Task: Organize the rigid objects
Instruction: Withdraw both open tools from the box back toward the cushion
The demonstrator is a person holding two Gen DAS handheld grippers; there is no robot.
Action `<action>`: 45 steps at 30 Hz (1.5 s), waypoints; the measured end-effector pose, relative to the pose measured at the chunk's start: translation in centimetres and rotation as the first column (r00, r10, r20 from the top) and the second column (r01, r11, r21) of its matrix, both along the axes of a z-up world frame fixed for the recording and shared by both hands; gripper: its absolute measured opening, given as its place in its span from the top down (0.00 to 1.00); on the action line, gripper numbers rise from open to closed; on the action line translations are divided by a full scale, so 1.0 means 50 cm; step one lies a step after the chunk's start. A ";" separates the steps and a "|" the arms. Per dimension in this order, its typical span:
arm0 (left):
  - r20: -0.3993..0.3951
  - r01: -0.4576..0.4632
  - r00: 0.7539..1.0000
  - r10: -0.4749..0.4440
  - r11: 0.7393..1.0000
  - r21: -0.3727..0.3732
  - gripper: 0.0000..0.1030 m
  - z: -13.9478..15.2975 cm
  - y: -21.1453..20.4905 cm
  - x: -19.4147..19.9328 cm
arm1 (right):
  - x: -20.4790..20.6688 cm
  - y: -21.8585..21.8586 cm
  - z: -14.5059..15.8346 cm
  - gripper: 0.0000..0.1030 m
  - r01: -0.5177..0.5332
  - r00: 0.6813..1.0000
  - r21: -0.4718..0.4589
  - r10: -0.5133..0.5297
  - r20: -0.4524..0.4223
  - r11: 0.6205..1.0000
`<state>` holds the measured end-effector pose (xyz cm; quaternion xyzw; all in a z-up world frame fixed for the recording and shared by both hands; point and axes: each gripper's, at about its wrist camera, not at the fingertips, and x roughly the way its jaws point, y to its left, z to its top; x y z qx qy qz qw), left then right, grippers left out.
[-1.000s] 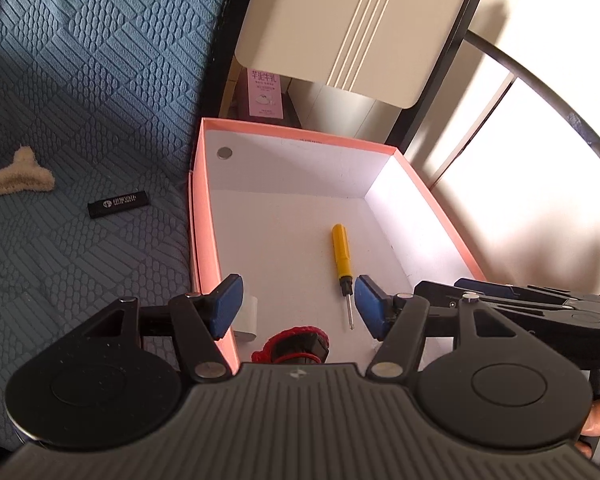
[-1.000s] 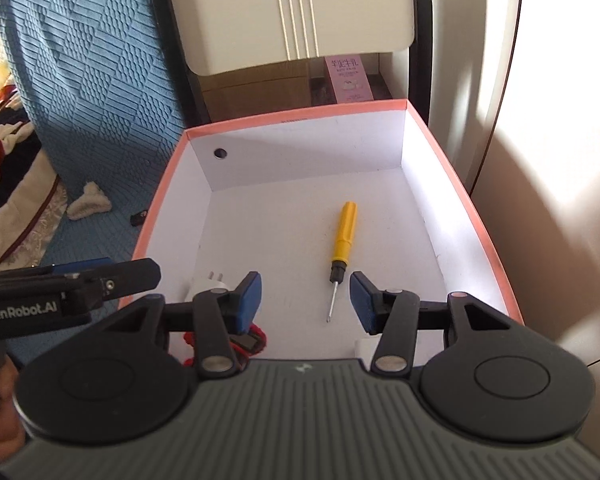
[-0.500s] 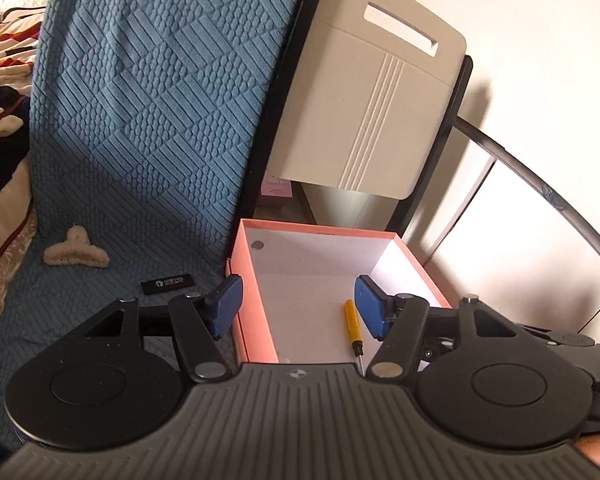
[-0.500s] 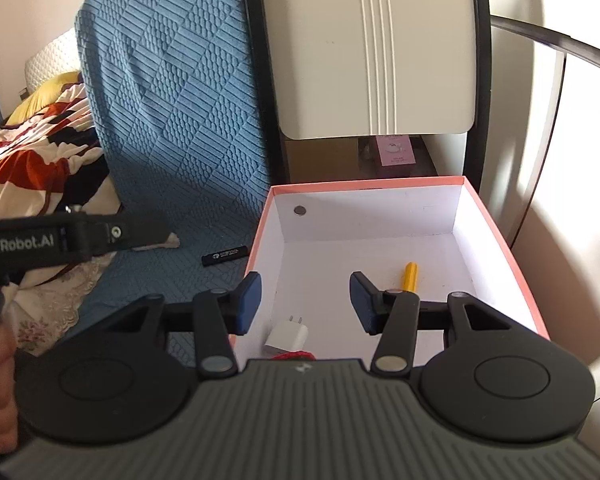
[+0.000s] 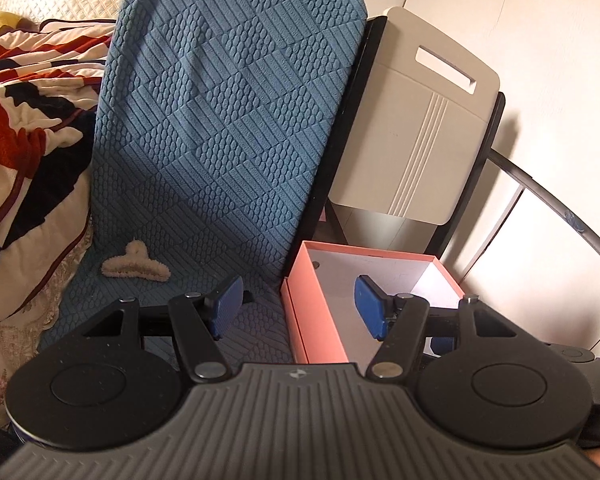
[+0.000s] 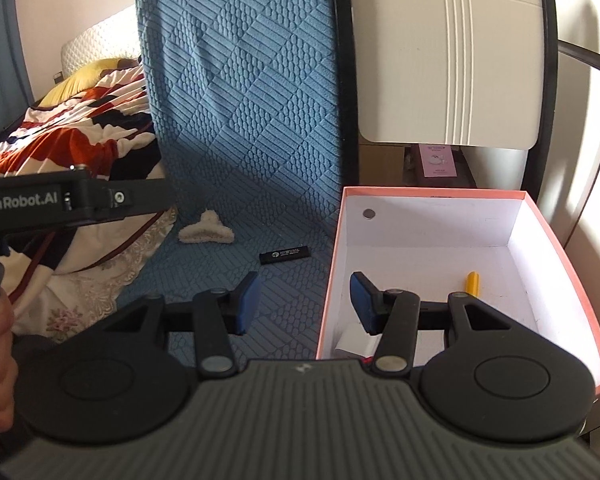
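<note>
A pink box point(image 6: 556, 248) with a white inside stands to the right of a blue quilted mat point(image 6: 236, 120). It also shows in the left wrist view point(image 5: 324, 320). A yellow screwdriver point(image 6: 472, 282) and a white charger point(image 6: 354, 346) lie in it. A black stick point(image 6: 285, 255) and a cream hair claw point(image 6: 206, 232) lie on the mat; the claw shows in the left wrist view point(image 5: 136, 266). My left gripper point(image 5: 296, 308) is open and empty above the box's left wall. My right gripper point(image 6: 302, 304) is open and empty over the same wall.
A patterned blanket point(image 5: 24, 120) lies left of the mat. A beige folding chair back point(image 6: 448, 52) with a black frame stands behind the box. A pink carton point(image 6: 436, 160) stands behind the box. A white wall point(image 5: 540, 40) is on the right.
Both grippers have pulled back and up out of the box and swung left. More of the mat, the claw and the blanket now show. Both stay open.
</note>
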<state>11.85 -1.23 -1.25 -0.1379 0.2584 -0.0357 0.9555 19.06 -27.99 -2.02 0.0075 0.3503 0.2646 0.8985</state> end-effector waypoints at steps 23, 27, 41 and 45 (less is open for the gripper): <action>-0.051 -0.080 0.996 0.080 0.997 0.001 0.33 -0.071 0.113 -0.025 | -0.041 0.125 -0.077 0.49 -0.072 0.996 -0.061 0.069 -0.054 0.995; -0.072 -0.079 0.994 0.078 0.997 -0.014 0.30 -0.085 0.133 -0.033 | -0.042 0.143 -0.091 0.49 -0.078 0.995 -0.065 0.073 -0.069 0.995; -0.106 -0.090 0.990 0.092 0.996 0.020 0.27 -0.168 0.184 0.052 | -0.016 0.198 -0.133 0.47 -0.088 0.991 -0.063 0.081 -0.111 0.994; -0.108 -0.092 0.990 0.095 0.995 0.031 0.27 -0.184 0.193 0.089 | 0.006 0.211 -0.135 0.47 -0.083 0.990 -0.056 0.076 -0.120 0.995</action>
